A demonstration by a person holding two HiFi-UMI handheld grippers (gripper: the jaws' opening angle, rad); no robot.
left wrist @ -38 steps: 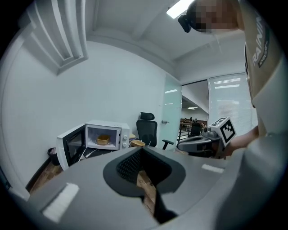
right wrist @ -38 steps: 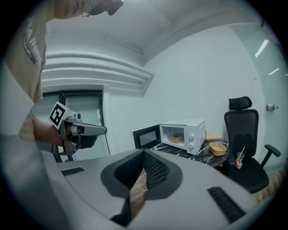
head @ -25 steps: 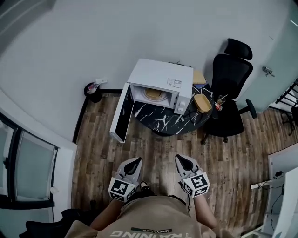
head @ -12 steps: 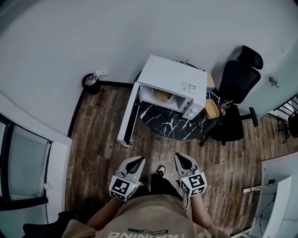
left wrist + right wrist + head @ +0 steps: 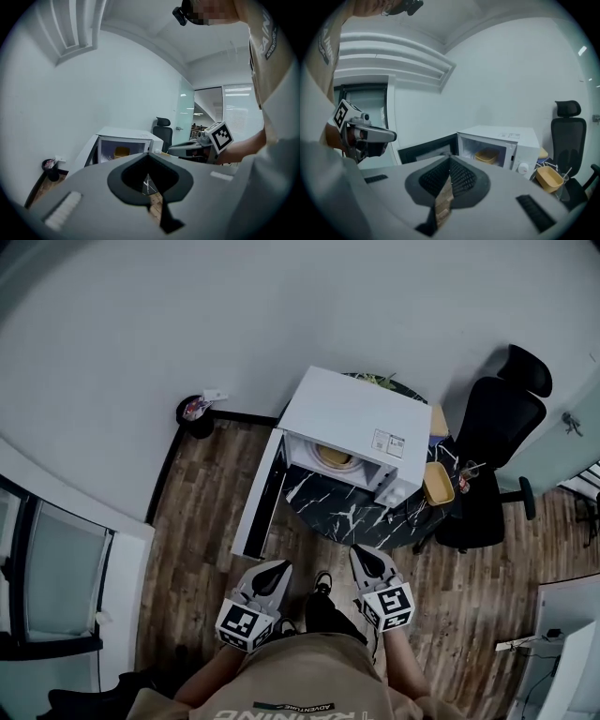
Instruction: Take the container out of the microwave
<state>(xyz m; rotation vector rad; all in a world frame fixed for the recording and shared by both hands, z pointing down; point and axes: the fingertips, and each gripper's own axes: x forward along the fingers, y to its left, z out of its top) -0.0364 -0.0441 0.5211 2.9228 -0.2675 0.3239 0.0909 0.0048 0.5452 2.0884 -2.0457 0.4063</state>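
A white microwave stands on a round black marble table, its door swung open to the left. Inside it sits a yellow container, also seen in the left gripper view and the right gripper view. My left gripper and right gripper are held side by side over the wooden floor, short of the table. Both are shut with nothing between the jaws, and both point toward the microwave.
A second yellow container lies on the table right of the microwave. A black office chair stands at the table's right. A small black bin is by the wall to the left. A glass partition runs along the left.
The microwave and table have come nearer and lower in the head view as the person steps toward them. Both grippers keep their pose, still shut.
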